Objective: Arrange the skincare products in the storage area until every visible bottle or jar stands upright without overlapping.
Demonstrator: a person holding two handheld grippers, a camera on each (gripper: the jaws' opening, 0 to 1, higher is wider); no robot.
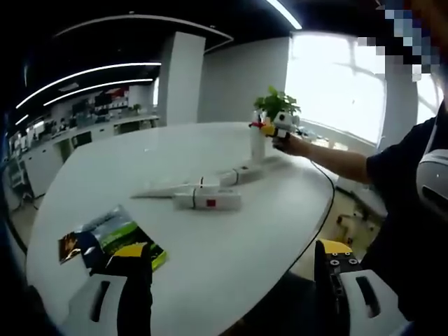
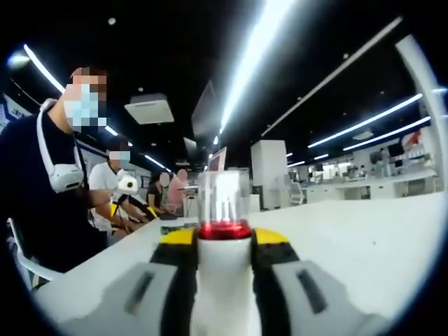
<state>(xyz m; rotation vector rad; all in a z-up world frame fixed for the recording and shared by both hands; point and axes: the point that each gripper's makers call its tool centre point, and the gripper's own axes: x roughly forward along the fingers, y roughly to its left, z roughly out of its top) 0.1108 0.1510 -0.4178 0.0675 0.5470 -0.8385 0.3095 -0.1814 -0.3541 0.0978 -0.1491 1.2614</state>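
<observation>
The right gripper, fingers clamped on a tall white bottle with red collar and clear cap, holds it upright at the white bench's far side, while the left gripper waits near, fingers wide.

I see a white bottle with a red collar and clear cap, standing upright on the white surface, clamped between my right hand-held gripper's jaws.
</observation>
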